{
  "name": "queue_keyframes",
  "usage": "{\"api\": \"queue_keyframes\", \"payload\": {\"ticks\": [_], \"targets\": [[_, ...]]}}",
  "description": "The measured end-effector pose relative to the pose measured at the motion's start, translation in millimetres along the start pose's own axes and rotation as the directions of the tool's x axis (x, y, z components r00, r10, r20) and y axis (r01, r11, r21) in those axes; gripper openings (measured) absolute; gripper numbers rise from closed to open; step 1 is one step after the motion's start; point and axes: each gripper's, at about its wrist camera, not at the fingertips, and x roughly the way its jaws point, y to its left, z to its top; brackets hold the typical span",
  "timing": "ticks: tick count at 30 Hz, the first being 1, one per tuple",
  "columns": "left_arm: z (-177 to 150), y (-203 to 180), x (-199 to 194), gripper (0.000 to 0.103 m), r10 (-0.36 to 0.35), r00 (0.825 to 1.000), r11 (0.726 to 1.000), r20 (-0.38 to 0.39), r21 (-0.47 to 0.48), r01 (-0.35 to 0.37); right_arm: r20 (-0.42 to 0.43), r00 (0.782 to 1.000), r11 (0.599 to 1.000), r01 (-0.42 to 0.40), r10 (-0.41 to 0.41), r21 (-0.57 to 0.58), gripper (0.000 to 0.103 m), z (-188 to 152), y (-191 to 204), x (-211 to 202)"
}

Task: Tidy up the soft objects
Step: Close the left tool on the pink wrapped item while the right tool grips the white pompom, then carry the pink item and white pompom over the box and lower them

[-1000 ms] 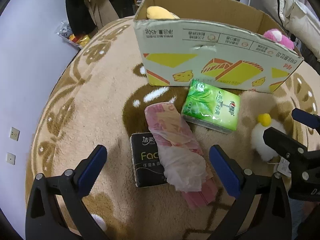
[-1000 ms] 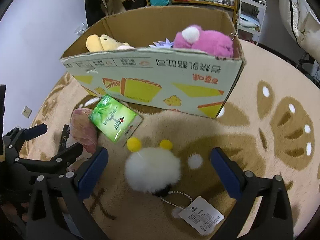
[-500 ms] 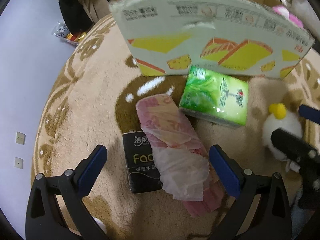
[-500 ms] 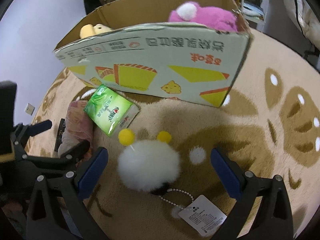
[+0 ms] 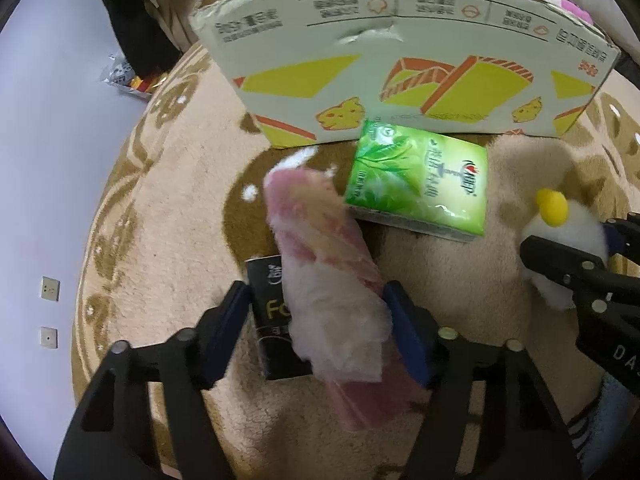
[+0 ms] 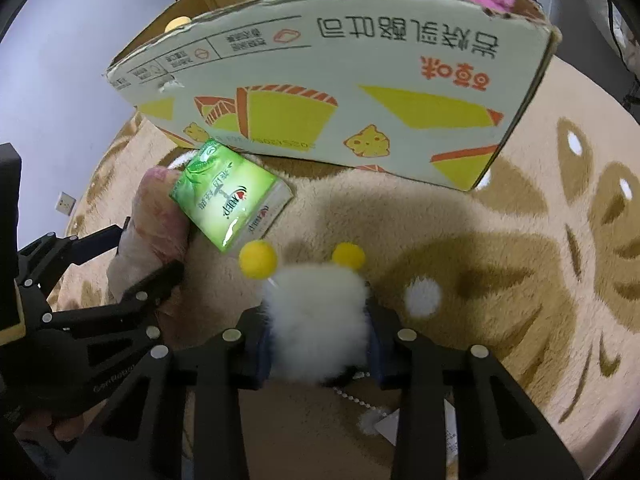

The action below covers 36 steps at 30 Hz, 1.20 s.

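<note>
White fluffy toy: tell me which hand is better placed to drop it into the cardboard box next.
Right. The right gripper has just closed its jaws on the white fluffy toy, facing the cardboard box. The left gripper has been closing around the pink wrapped pack lying over a black pack.

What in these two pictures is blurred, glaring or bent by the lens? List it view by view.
Left wrist view: the pink tissue pack is smeared by motion blur, glare sits on the green tissue pack, and the cardboard box bows in a fisheye curve. Right wrist view: glare on the green pack; the white plush toy looks soft-edged; dark corners.
</note>
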Motion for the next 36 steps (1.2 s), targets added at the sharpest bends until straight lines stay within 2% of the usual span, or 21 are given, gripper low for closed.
{"api": "queue_keyframes", "payload": {"ticks": [6,15,16,18,19,21,22,30,33,36], "targets": [[1,10,-3,0.059,-0.030,0.999,0.999,0.011,-0.041,0.031,0.008,1.000,1.000,-0.012,0.012,0.019,0.036,-1,-1,2],[2,10,-7,0.060,0.016,0.999,0.999,0.030,-0.041,-0.015,0.012,1.000,1.000,-0.014,0.013,0.024,0.036,-3,-9,-3],[2,10,-10,0.058,0.024,0.999,0.999,0.043,-0.037,-0.022,0.013,1.000,1.000,-0.012,0.012,0.023,0.036,-3,-9,-3],[2,8,-14,0.050,0.022,0.998,1.000,0.066,-0.023,-0.020,0.026,1.000,1.000,0.001,-0.001,0.011,0.028,-3,-7,-5],[2,7,-15,0.043,0.009,0.997,1.000,0.071,-0.019,-0.007,0.033,0.999,1.000,0.006,-0.006,0.000,0.026,-2,-3,-5],[2,7,-16,0.038,-0.003,0.997,1.000,0.081,-0.017,0.004,0.047,0.999,1.000,0.018,-0.017,-0.019,0.025,-1,0,-6],[2,8,-17,0.032,-0.011,0.996,1.000,0.086,-0.020,0.013,0.049,0.999,0.999,0.018,-0.017,-0.026,0.025,-1,1,-6],[1,14,-22,0.027,-0.064,0.992,0.996,0.111,-0.048,0.069,0.067,0.998,0.999,0.015,-0.013,-0.034,0.024,0,1,-9],[0,16,-26,0.022,-0.079,0.988,0.995,0.130,-0.055,0.087,0.081,0.997,1.000,0.005,-0.004,-0.021,0.024,0,-3,-13],[-1,16,-30,0.019,-0.122,0.982,0.990,0.143,-0.050,0.130,0.097,0.995,1.000,0.008,-0.006,-0.020,0.019,0,-6,-18]]}}
